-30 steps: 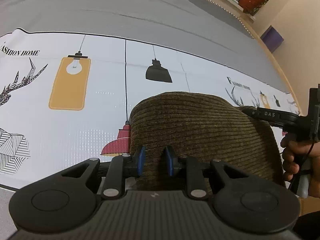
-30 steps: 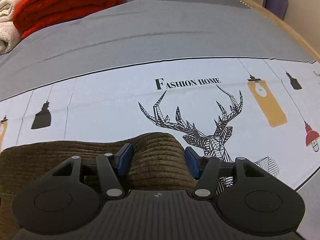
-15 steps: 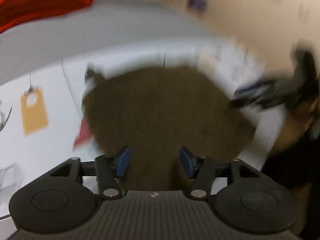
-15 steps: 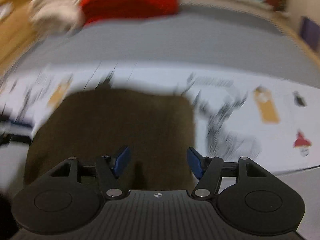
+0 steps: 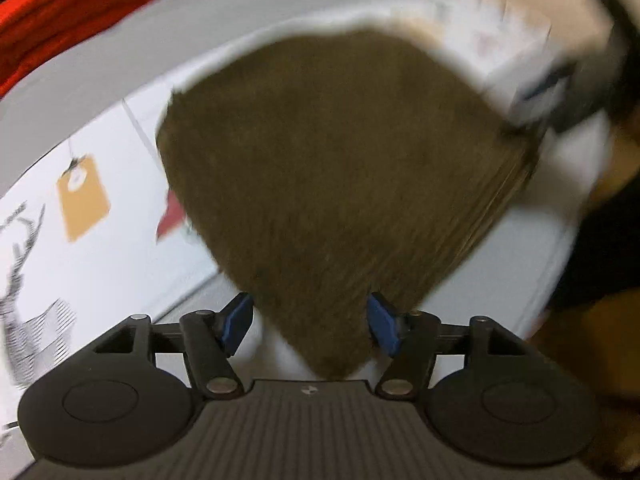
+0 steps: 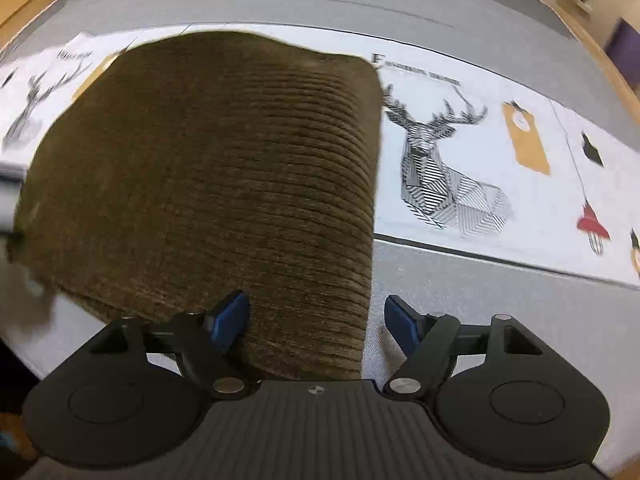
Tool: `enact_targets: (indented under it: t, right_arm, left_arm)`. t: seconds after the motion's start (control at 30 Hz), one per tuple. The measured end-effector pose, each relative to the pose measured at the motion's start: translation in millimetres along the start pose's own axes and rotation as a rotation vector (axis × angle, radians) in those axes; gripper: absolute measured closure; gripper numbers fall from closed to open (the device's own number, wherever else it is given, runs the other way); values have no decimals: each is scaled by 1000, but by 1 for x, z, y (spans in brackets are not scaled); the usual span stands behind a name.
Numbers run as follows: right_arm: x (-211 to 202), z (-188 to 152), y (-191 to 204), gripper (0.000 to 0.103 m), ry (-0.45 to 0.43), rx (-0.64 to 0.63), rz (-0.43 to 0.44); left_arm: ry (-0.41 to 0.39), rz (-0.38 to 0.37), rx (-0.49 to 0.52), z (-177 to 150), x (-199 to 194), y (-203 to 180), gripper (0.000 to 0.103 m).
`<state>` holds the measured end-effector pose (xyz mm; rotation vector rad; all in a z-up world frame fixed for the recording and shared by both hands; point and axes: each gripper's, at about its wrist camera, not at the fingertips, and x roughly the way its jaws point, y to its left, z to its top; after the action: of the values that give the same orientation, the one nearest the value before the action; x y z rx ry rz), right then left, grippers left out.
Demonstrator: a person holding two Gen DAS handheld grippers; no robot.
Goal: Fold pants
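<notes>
The brown corduroy pants (image 5: 340, 168) lie folded in a thick block on the white printed mat (image 5: 100, 264). One corner of the block points in between the blue pads of my left gripper (image 5: 310, 324), whose jaws are opening; the left pad stands clear of the cloth. In the right wrist view the pants (image 6: 224, 176) fill the left half. Their near right edge lies between the pads of my right gripper (image 6: 316, 318), whose jaws are also opening, the right pad apart from the cloth. The right gripper (image 5: 560, 80) shows as a blur at the block's far side.
The mat (image 6: 500, 160), printed with deer and hanging lamps, lies on a grey bedsheet (image 6: 480, 300). A red blanket (image 5: 60, 8) is piled at the far left. A wooden bed edge (image 6: 612, 60) runs along the right. A person's dark sleeve (image 5: 600, 248) is at the right.
Both grippers have widened their jaws and let go of the cloth. Both have rolled and swung sideways, so the folded block now shows from a different side.
</notes>
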<state>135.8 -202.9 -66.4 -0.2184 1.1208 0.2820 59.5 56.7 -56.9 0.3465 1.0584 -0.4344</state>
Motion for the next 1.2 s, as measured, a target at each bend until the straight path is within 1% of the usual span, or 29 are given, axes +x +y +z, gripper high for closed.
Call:
enact_targets:
  t: [0.03,0.07,0.1,0.13,0.17,0.2,0.23,0.3,0.33,0.4,0.47,0.53,0.57,0.6,0.63,0.67,0.7,0.77,0.83,0.9,1.0,1.1,1.2]
  right_arm:
    - [-3,0,2,28,-2,9,-7]
    - [-9,-1,6,31,-11,6,-29]
    - [-19,-4,11,34,-36,0,-67]
    - [-33,-5,14,34,-77,3,-107]
    - [-43,-5,16,34,-115,13,-132]
    - [-59,-6,17,34,-167,33,-150]
    - [-75,-7,17,34,-214,57,-156]
    - [-105,-14,14,32,-315,119,-145]
    - [-119,-18,12,31,-361,151,-131]
    - [-142,-32,9,23,-447,217,-95]
    - [-152,-46,8,19,-499,254,-71]
    - [-147,-63,9,19,-538,271,-57]
    - [-139,-70,9,19,-535,273,-58]
    - [-128,-72,11,20,-500,268,-65]
    - [-117,-71,12,21,-443,261,-85]
    - [-111,-69,11,22,-413,263,-102]
    - [-104,-66,11,22,-408,264,-102]
    - [-95,-61,11,22,-405,241,-107]
    - [-88,-58,14,22,-389,222,-139]
    - [-79,-56,14,22,-356,232,-130]
    - [-74,-56,17,22,-334,260,-98]
    - [-74,-55,26,21,-343,218,-98]
    - [-71,-55,33,21,-341,168,-105]
  left_arm:
    - [-1,7,-23,1,-3,2,32]
    - [-3,17,-63,5,-8,4,32]
    - [-8,60,-115,9,-16,8,32]
    - [-23,118,-156,11,-28,9,30]
    - [-53,165,-184,13,-43,10,28]
    - [-87,192,-200,15,-56,7,21]
    - [-143,208,-218,14,-75,1,14]
    - [-236,214,-258,10,-104,-12,9]
    - [-278,224,-288,7,-116,-20,9]
    - [-347,244,-357,6,-130,-37,9]
    - [-383,249,-446,0,-138,-54,9]
    - [-387,236,-560,-7,-134,-63,9]
    - [-373,212,-598,-8,-127,-67,9]
    - [-356,194,-604,-10,-119,-72,9]
    - [-319,190,-582,-8,-106,-75,9]
    - [-278,203,-559,-5,-95,-77,9]
    - [-255,221,-549,-5,-87,-75,9]
    - [-249,262,-535,-3,-76,-72,8]
    - [-235,281,-512,3,-66,-69,0]
    - [-232,301,-519,5,-58,-64,0]
    - [-234,281,-539,4,-52,-59,0]
    - [-244,265,-532,3,-49,-58,0]
    - [-234,261,-533,4,-45,-61,0]
